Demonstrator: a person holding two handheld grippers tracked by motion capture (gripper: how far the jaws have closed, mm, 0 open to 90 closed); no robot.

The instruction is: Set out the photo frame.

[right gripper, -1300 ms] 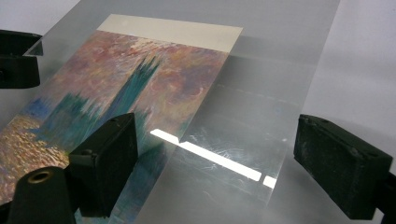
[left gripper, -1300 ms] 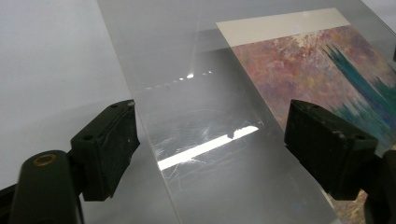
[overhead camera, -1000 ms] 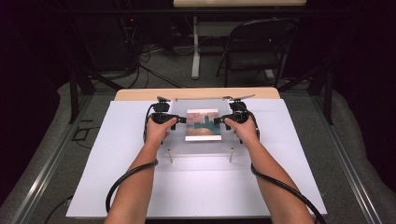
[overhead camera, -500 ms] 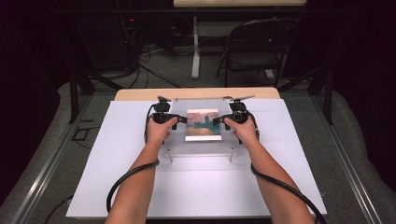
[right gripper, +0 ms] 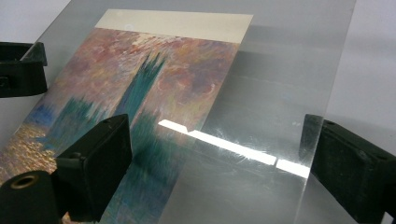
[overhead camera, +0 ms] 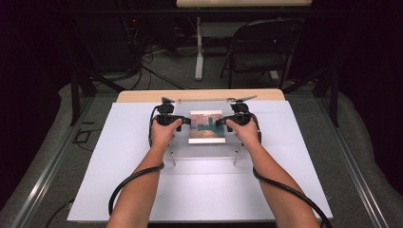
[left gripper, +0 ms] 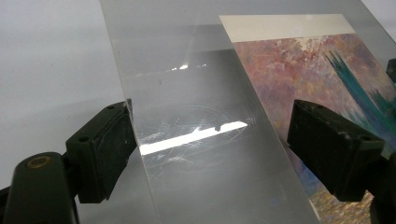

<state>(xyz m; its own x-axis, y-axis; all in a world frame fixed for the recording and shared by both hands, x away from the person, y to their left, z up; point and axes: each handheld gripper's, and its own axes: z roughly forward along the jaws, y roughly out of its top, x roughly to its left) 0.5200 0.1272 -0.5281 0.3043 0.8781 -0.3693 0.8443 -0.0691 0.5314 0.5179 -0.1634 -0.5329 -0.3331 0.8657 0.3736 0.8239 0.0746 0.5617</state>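
Observation:
A clear plastic sheet (overhead camera: 204, 151) stands on short posts over the white board, with a painted picture (overhead camera: 206, 127) of pink sky and a teal tower under or in it. My left gripper (overhead camera: 184, 121) is at the sheet's left edge and my right gripper (overhead camera: 222, 122) at its right, both pointing inward. In the left gripper view the left gripper (left gripper: 217, 154) is open wide, one jaw outside the sheet (left gripper: 196, 93) edge, the other over the picture (left gripper: 303, 70). In the right gripper view the right gripper (right gripper: 219, 172) is open likewise across the sheet (right gripper: 289, 70) and picture (right gripper: 154, 79).
The white board (overhead camera: 119, 180) covers a wooden table (overhead camera: 142, 96). Two thin posts (overhead camera: 173, 159) hold up the sheet's near edge. Beyond the table stand a folding chair (overhead camera: 259, 52) and a table leg (overhead camera: 198, 52), with cables on the floor.

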